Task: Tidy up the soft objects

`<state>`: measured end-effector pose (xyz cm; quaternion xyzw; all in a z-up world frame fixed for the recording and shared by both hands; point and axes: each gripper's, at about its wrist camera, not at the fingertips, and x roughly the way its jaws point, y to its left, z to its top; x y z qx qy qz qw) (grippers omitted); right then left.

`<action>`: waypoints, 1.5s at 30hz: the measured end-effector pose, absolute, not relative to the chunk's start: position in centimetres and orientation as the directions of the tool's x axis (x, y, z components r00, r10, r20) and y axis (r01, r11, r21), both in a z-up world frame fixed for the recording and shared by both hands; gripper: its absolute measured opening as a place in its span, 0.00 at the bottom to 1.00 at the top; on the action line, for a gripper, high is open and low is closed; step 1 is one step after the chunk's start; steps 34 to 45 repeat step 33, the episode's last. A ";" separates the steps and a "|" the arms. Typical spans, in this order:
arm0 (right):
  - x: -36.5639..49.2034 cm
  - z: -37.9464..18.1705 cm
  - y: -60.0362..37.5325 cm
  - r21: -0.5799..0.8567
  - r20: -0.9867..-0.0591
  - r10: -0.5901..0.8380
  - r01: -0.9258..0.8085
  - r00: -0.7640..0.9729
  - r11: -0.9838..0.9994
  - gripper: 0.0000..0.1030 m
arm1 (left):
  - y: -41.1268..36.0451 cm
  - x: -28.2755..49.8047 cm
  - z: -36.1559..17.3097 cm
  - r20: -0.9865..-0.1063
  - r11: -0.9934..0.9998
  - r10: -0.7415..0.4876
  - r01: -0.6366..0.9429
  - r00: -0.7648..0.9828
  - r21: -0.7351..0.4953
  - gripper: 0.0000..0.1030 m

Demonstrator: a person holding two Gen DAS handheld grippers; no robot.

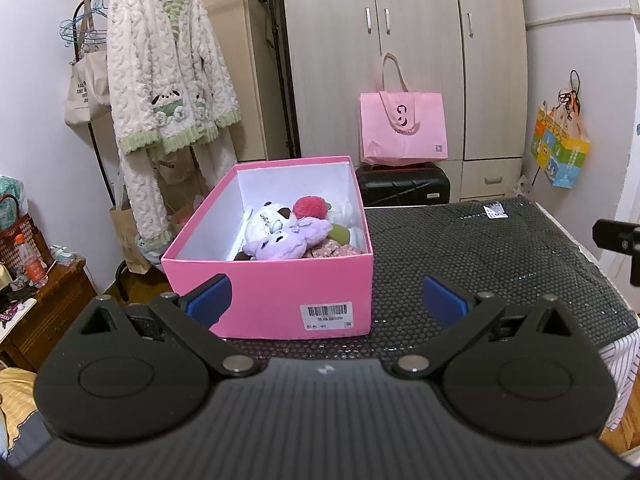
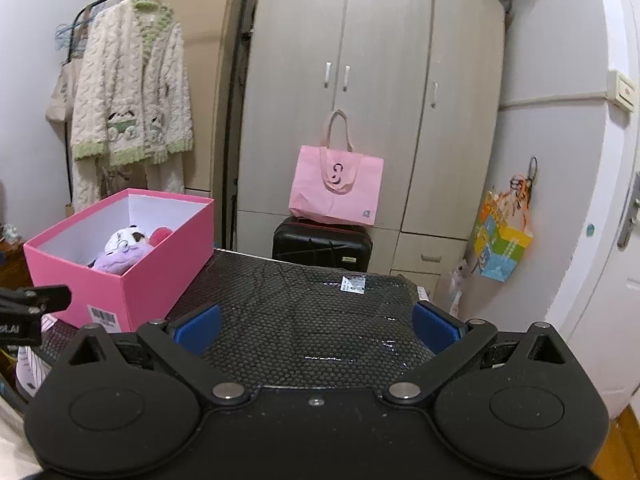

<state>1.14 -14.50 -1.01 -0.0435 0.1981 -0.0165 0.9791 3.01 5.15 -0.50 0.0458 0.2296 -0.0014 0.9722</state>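
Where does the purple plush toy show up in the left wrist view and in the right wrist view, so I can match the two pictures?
Left wrist view: the purple plush toy lies just left of centre, inside the pink box, against its near wall.
Right wrist view: the purple plush toy sits at the far left, inside the same pink box.
Shared landmark: the pink tote bag on the black suitcase before the wardrobe.

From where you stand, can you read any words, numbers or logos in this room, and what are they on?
"THE": partly legible on the canvas tote; its other lines are too blurred.
A "G"-like logo: on the pink bag; its small square mark is unreadable.
Barcode with digits: sticker on the pink box, too small to read.
White label on the black mat: unreadable.
Colourful bag: print too blurred.
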 end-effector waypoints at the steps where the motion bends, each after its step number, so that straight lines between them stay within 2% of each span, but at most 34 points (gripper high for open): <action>1: 1.3 -1.1 -14.7 -0.079 -0.393 -0.053 0.023 0.918 0.997 1.00 | 5.2 3.1 -0.5 -0.448 0.996 0.020 0.021 0.894 0.086 1.00; 6: 1.4 -1.4 -15.1 -0.043 -0.411 -0.056 0.042 0.910 0.998 1.00 | 5.2 3.1 -0.7 -0.453 0.996 0.029 0.012 0.891 0.087 1.00; 12: 1.0 -1.6 -14.6 -0.083 -0.388 -0.072 0.043 0.919 0.996 1.00 | 5.4 3.1 -0.9 -0.436 0.997 0.020 0.014 0.900 0.073 1.00; 18: 0.8 -1.7 -14.1 -0.109 -0.381 -0.072 0.033 0.922 0.993 1.00 | 5.2 2.9 -1.0 -0.418 0.994 0.043 0.003 0.907 0.108 1.00; 45: 1.2 -2.0 -14.2 -0.114 -0.388 -0.077 0.035 0.919 0.993 1.00 | 5.6 3.0 -1.3 -0.434 0.996 0.049 -0.009 0.900 0.094 1.00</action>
